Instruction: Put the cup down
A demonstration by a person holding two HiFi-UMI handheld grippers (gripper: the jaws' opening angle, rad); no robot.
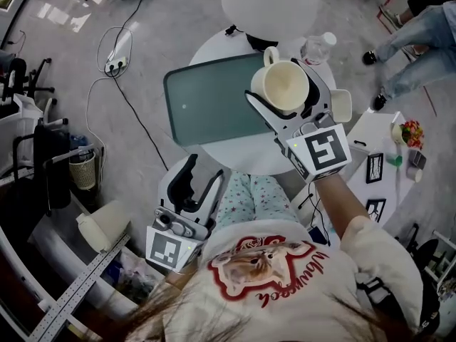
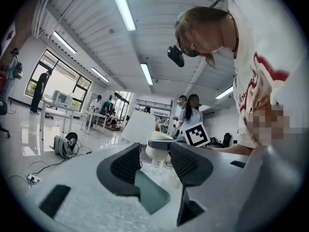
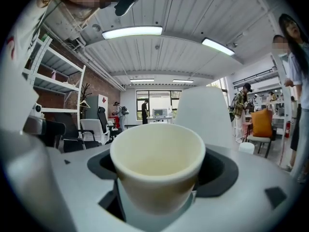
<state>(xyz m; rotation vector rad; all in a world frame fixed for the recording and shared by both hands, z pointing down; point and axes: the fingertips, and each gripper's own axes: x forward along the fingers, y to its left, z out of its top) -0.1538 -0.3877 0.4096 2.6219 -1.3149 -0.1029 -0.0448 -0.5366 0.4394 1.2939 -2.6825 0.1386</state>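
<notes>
A cream cup (image 1: pixel 281 85) hangs upright over the right edge of a dark green tray (image 1: pixel 206 105) on the round white table (image 1: pixel 235 159). My right gripper (image 1: pixel 285 102) is shut on the cup, one jaw on either side of its wall. In the right gripper view the cup (image 3: pixel 157 166) fills the space between the jaws of that gripper (image 3: pixel 161 170), and its inside looks empty. My left gripper (image 1: pixel 199 180) stays low at the table's near edge, over the person's lap, open and holding nothing. Its view looks across the table at the tray (image 2: pixel 149 192) through the gap of the left gripper (image 2: pixel 155 161).
A white lamp shade (image 1: pixel 271 2) and a clear water bottle (image 1: pixel 317 48) stand at the table's far side. A small white holder (image 1: pixel 340 105) sits by the right gripper. A side table (image 1: pixel 388 155) with small items is at the right. Cables (image 1: pixel 114 63) lie on the floor.
</notes>
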